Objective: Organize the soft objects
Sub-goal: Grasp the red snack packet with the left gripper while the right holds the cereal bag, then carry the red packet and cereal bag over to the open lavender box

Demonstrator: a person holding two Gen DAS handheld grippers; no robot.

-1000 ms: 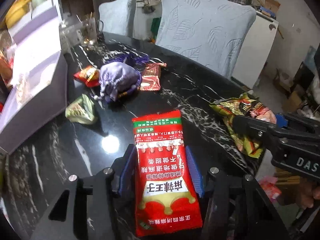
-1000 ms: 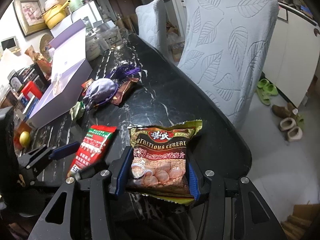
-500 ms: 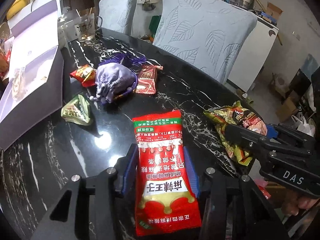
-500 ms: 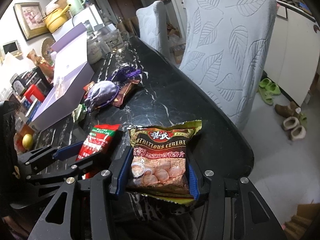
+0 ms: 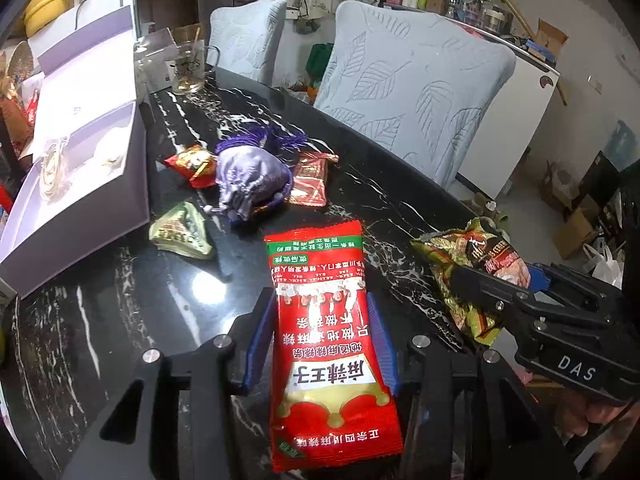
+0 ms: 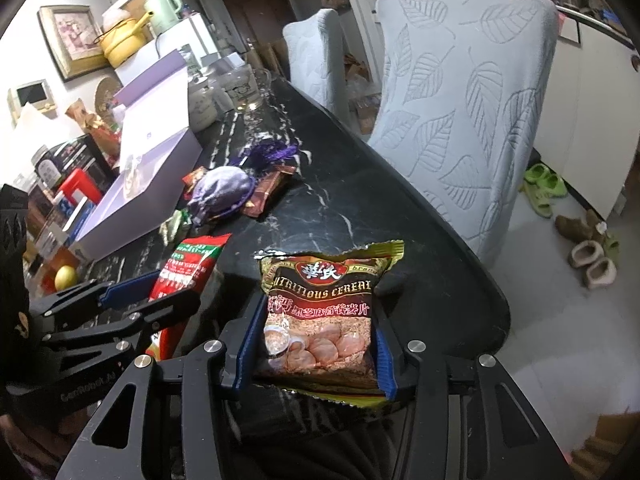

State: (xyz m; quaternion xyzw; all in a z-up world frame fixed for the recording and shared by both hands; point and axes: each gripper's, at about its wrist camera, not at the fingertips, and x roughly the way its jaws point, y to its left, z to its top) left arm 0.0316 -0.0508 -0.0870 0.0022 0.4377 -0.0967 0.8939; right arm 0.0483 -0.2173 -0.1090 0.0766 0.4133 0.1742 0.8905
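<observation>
Higher now, glossy red sachet (image 5: 328, 344) in left tool (image 5: 320, 344).

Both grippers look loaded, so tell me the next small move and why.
Probably carry the red plastic snack packet, clamped in the left gripper, toward the open lilac box. The right gripper already grips the brown cereal bag, and other soft items lie loose beside that box.

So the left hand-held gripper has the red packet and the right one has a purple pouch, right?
Not quite. The left hand-held gripper does have the red packet, but the right hand-held gripper holds a brown cereal packet, as the right wrist view shows. The purple pouch lies farther back on the table.
</observation>
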